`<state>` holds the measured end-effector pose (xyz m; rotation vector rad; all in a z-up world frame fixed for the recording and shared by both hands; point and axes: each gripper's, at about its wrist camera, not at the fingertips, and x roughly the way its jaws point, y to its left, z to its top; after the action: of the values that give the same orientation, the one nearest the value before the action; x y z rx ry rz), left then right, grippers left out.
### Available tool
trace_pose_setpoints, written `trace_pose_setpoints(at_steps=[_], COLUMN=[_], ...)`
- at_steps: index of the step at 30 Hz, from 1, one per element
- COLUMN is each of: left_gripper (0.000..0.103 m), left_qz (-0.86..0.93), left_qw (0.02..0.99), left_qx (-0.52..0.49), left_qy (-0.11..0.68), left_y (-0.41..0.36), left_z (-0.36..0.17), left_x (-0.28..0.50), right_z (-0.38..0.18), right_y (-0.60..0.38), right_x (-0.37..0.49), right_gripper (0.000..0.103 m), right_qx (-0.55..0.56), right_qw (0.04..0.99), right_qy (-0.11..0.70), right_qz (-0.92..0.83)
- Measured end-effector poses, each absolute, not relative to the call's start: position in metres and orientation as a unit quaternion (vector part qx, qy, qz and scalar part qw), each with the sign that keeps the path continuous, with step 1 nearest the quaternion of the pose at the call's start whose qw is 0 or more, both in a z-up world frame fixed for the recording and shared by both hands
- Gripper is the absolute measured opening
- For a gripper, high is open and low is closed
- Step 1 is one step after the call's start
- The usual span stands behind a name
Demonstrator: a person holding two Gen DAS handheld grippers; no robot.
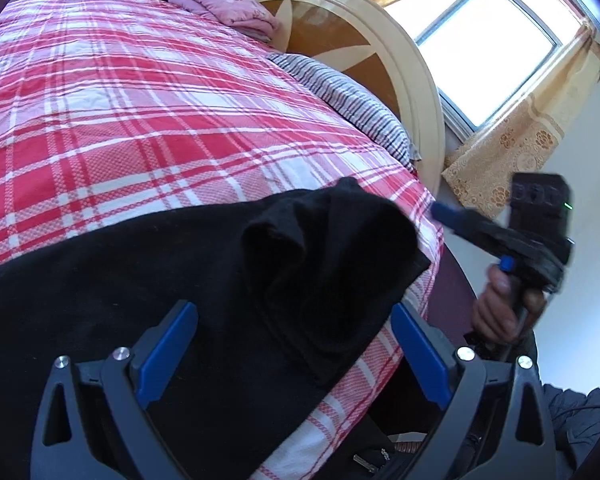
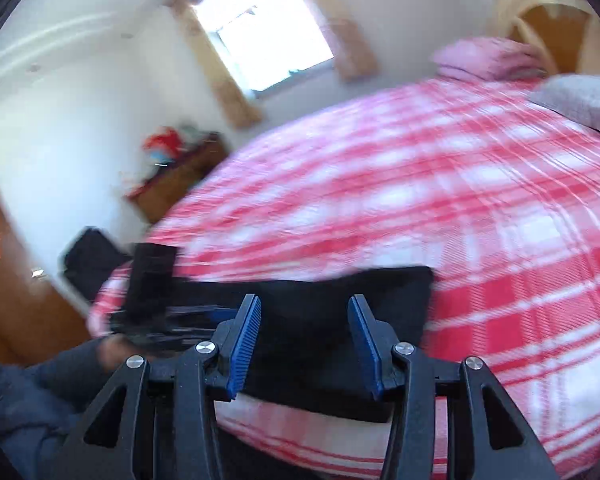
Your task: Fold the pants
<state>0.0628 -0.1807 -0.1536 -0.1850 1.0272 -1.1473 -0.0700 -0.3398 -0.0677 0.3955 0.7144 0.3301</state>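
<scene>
Left wrist view: the left gripper (image 1: 294, 354) is hovering with jaws spread wide over the black pants (image 1: 180, 280), clasping nothing. The pants are lying bunched at the near edge of the plaid bedspread (image 1: 140, 120).

Right wrist view, rather blurred: the right gripper (image 2: 304, 344) is standing partly open and apparently empty, the pants (image 2: 320, 292) lying beyond its pads.

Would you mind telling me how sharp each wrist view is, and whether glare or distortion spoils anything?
Left wrist view: sharp; the window is blown out white, and the fisheye bows the plaid bedspread. Right wrist view: motion-blurred throughout, smearing the bedspread and black pants, though the right gripper, jaws open, stays crisp; its window is also overexposed.
</scene>
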Motion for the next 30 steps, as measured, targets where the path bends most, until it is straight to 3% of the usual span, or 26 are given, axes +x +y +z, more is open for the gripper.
trace_pose_setpoints(at_steps=[7,10,16,23,25,26,30], left_gripper=[0.100,0.100,0.100,0.100,0.100,0.100,0.100], left_qz=[-0.506,-0.491,-0.469,-0.462,-0.462,-0.463,-0.469], left_qw=[0.718,0.726,0.748,0.749,0.748,0.747,0.740], left_qx=[-0.096,-0.107,-0.117,-0.114,-0.115,-0.117,-0.120], left_qy=[0.467,0.469,0.455,0.461,0.462,0.463,0.467], left_y=[-0.172,-0.164,-0.149,-0.150,-0.152,-0.151,-0.154], left_z=[-0.157,-0.157,-0.153,-0.154,-0.154,-0.154,-0.155], left_x=[0.065,0.073,0.082,0.083,0.083,0.084,0.083], right_z=[-0.112,-0.120,-0.095,-0.122,-0.122,-0.120,-0.115], right_y=[-0.296,-0.283,-0.252,-0.195,-0.197,-0.197,-0.196], right_x=[-0.008,0.002,-0.038,-0.050,-0.056,-0.056,-0.064], right_gripper=[0.048,0.048,0.048,0.048,0.037,0.019,0.009], right_qx=[0.258,0.234,0.087,-0.065,-0.073,-0.068,-0.071], right_qw=[0.843,0.839,0.887,0.888,0.892,0.891,0.894], right_qy=[0.414,0.447,0.419,0.430,0.423,0.423,0.415], right_qz=[0.227,0.202,0.173,0.153,0.143,0.152,0.156])
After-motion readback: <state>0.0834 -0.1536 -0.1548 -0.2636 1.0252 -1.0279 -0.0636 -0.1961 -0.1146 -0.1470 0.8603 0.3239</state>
